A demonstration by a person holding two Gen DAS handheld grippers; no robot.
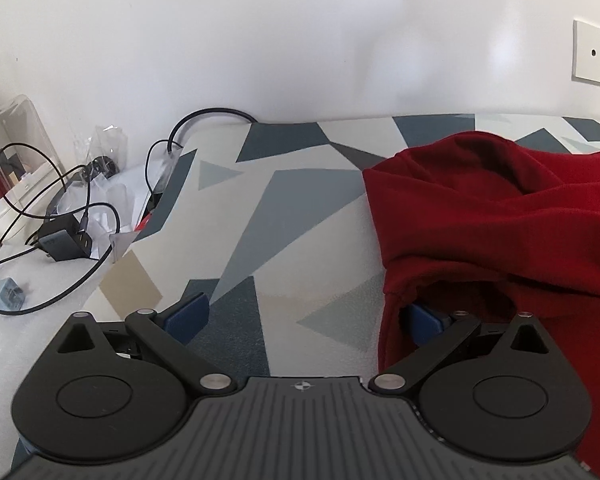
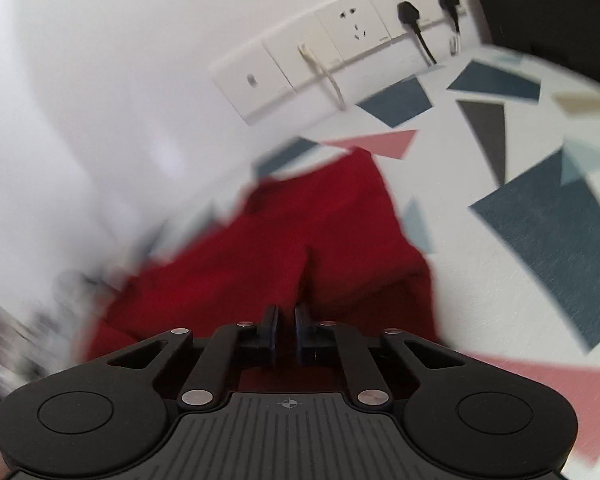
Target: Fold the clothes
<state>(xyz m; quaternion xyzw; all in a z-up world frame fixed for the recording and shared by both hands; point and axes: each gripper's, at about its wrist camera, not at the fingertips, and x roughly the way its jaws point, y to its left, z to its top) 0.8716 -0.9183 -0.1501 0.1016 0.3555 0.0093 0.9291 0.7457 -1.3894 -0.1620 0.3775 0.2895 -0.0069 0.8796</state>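
Left wrist view: the left tongs [image 1: 306, 318] stand spread wide, blue pads apart; the right-hand pad sits under the hem of the red garment [image 1: 500, 216], a soft, matte knit lying crumpled on the right of the surface [image 1: 284, 200]; the surface carries a cloth of grey, blue and beige triangles; black cables [image 1: 60, 184] and a charger [image 1: 64, 242] lie at its left edge, below a white wall.

Right wrist view, blurred: the right tongs [image 2: 286, 326] are pressed together, pinching a raised fold of the red garment [image 2: 260, 256]; wall sockets [image 2: 340, 40] line the wall beyond.
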